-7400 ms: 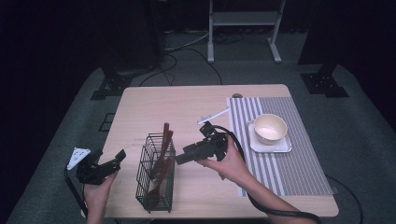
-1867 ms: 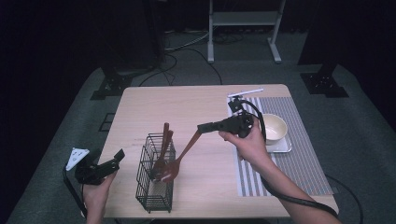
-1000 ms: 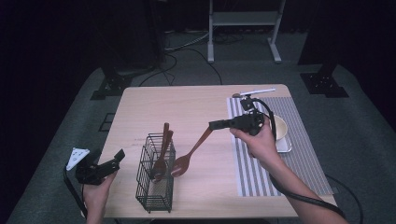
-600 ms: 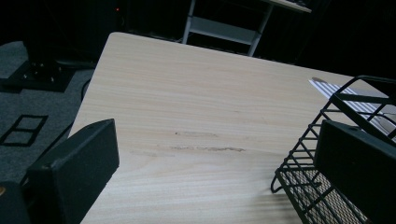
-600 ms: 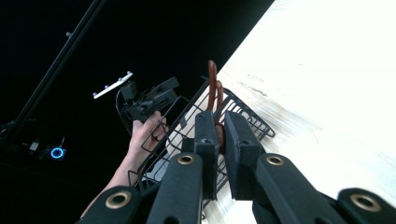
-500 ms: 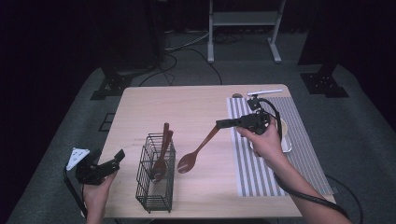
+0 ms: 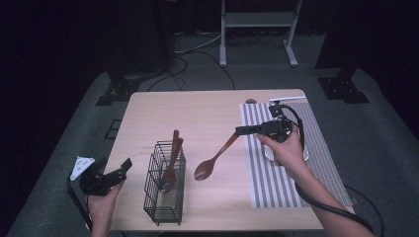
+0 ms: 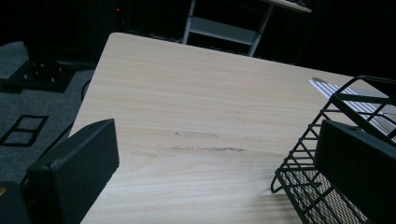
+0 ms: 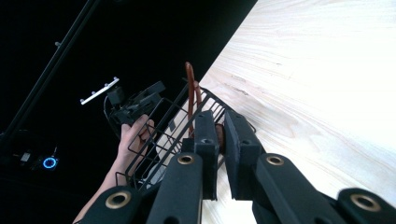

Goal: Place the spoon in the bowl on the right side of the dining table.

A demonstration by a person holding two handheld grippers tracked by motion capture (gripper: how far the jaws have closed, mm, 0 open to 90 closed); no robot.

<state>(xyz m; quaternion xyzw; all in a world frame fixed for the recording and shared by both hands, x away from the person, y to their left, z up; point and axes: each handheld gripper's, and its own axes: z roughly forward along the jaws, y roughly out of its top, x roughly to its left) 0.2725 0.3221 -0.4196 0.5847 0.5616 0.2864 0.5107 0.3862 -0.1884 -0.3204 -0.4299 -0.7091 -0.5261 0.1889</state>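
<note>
**Wooden spoon carried from the wire basket toward the striped mat**

Since the earlier high-view frames, the dark brown wooden spoon (image 7: 216, 159) has left the black wire cutlery basket (image 7: 164, 190) and travelled to the right across the pale wooden table (image 7: 197, 113), while the left side has kept its place.

At the left, the left gripper (image 7: 114, 174) hovers off the table's near-left corner, its jaws spread with nothing between them; in the left gripper view its two black pads frame bare tabletop and the corner of the basket. Just to its right, the basket stands upright near the front edge, and at least one more brown wooden utensil (image 7: 174, 150) stands in it, handle up.

Further right, the spoon hangs in the air above the table's middle, tilted, with the bowl low and toward the basket and the handle rising to the right gripper (image 7: 243, 130). That gripper is pinched on the handle end, its pads (image 9: 243, 154) pressed close around it. The hand behind it is over the grey-and-white striped placemat (image 7: 291, 182), where a white plate (image 7: 286, 154) peeks out from under the wrist.

Judging by this, the extraction is done and the carry is well along. What seems left is setting the spoon down by the plate and letting go, and perhaps fetching what remains in the basket.
</note>
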